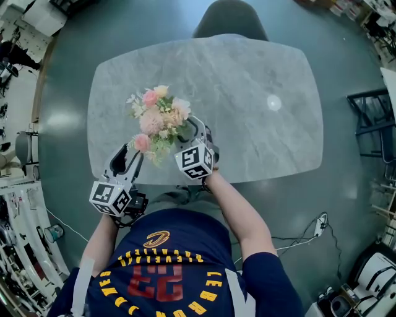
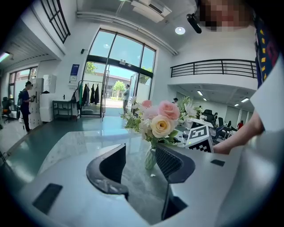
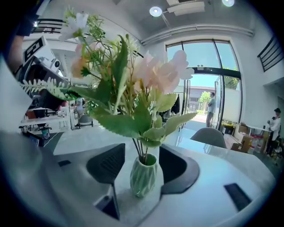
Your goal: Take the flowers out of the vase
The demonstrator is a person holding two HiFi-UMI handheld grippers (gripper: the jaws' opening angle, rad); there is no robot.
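Observation:
A bunch of pink, cream and white flowers [image 1: 158,116] with green leaves stands upright in a small ribbed green vase [image 3: 143,175] near the front edge of the marble table [image 1: 247,74]. My right gripper [image 3: 143,156] is open, and the vase sits between its jaws with a gap on each side. In the head view the right gripper [image 1: 192,131] is just right of the bouquet. My left gripper [image 2: 141,155] is open and holds nothing. It points at the vase [image 2: 151,158] from a short way off, and in the head view the left gripper [image 1: 130,155] is at the bouquet's lower left.
A grey chair [image 1: 230,18] stands at the table's far side. The table's front edge runs just behind both grippers. Benches, cables and equipment line the floor at left and right. People stand far off by the glass doors [image 2: 113,91].

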